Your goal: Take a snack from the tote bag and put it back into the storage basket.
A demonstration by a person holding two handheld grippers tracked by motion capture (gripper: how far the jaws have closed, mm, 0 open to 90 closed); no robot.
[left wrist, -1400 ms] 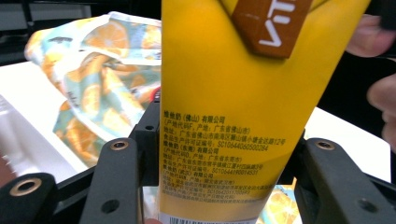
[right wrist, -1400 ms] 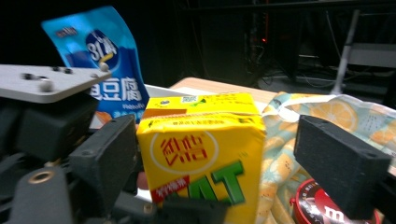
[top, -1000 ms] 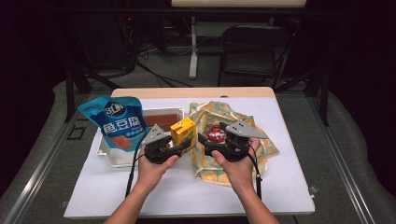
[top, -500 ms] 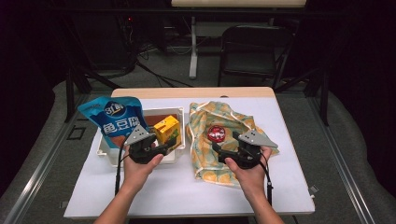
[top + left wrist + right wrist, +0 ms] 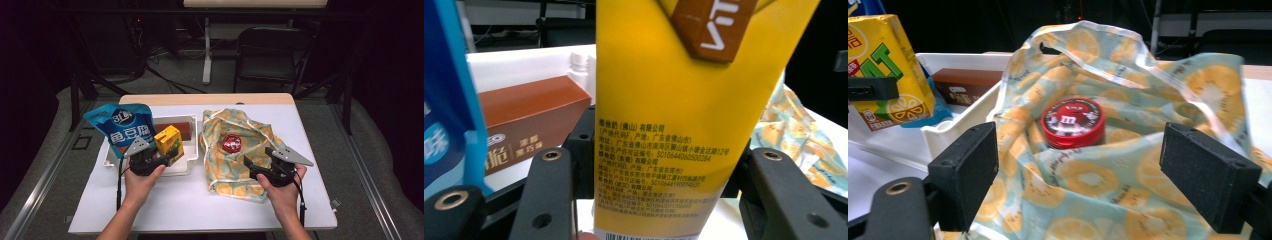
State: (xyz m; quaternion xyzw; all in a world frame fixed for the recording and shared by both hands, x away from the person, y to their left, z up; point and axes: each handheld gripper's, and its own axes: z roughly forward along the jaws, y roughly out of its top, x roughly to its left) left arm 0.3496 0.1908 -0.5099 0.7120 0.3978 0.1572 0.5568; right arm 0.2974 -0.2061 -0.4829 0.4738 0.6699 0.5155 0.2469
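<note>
Pinching the yellow drink carton (image 5: 168,143) upright, the left gripper (image 5: 161,159) holds it over the white tray (image 5: 192,162); the right gripper (image 5: 251,164), jaws spread, waits empty before the red tin (image 5: 1072,123).

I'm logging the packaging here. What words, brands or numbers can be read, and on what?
"3L": blue snack pouch, above large white Chinese characters.
"VIT", cut off: brown label on the yellow drink carton; its small Chinese print and numbers are too blurred to quote.
"m": red round lid on the lemon-print bag; the rim text is too small.
Brown box: Chinese characters, blurred.
</note>
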